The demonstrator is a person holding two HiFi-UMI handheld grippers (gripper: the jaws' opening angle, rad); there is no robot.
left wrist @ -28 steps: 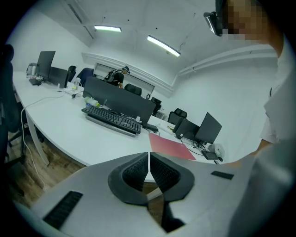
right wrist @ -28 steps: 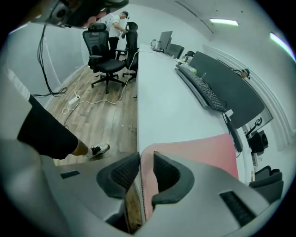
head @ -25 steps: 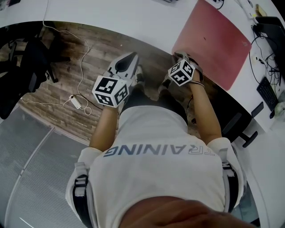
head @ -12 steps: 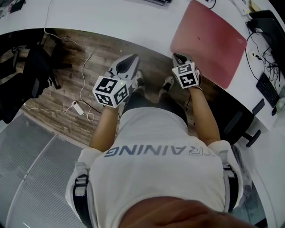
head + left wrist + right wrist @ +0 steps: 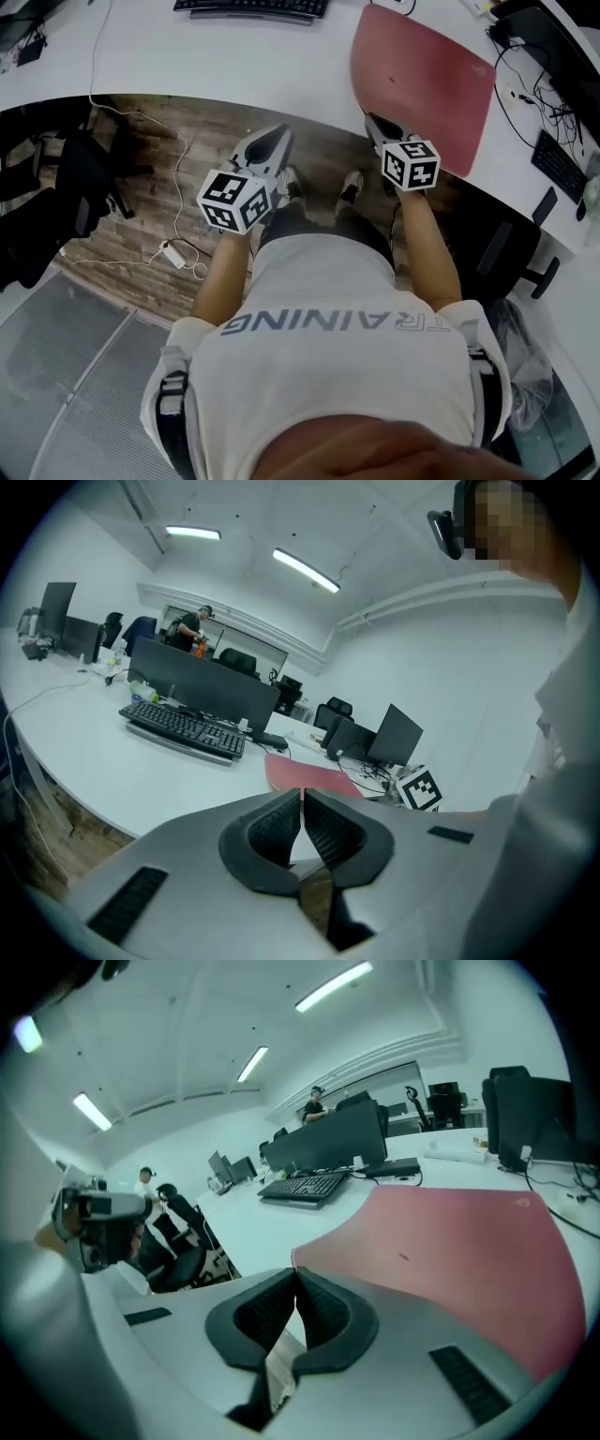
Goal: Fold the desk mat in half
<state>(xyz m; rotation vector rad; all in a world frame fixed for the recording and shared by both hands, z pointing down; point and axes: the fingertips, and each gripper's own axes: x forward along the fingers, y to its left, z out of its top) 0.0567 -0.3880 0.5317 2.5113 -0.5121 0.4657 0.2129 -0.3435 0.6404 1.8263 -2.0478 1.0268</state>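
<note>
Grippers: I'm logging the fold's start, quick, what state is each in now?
Left gripper: closed, holding nothing.
Right gripper: closed on the near corner of the mat.

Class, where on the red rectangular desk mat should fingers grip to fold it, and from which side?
Probably the near corner of the red rectangular desk mat, from the person's side: it lies flat, and there its edge meets the rim of the white desk.

Desk mat point(image 5: 422, 84) lies on desk point(image 5: 234, 56), right of keyboard point(image 5: 251, 7).
</note>
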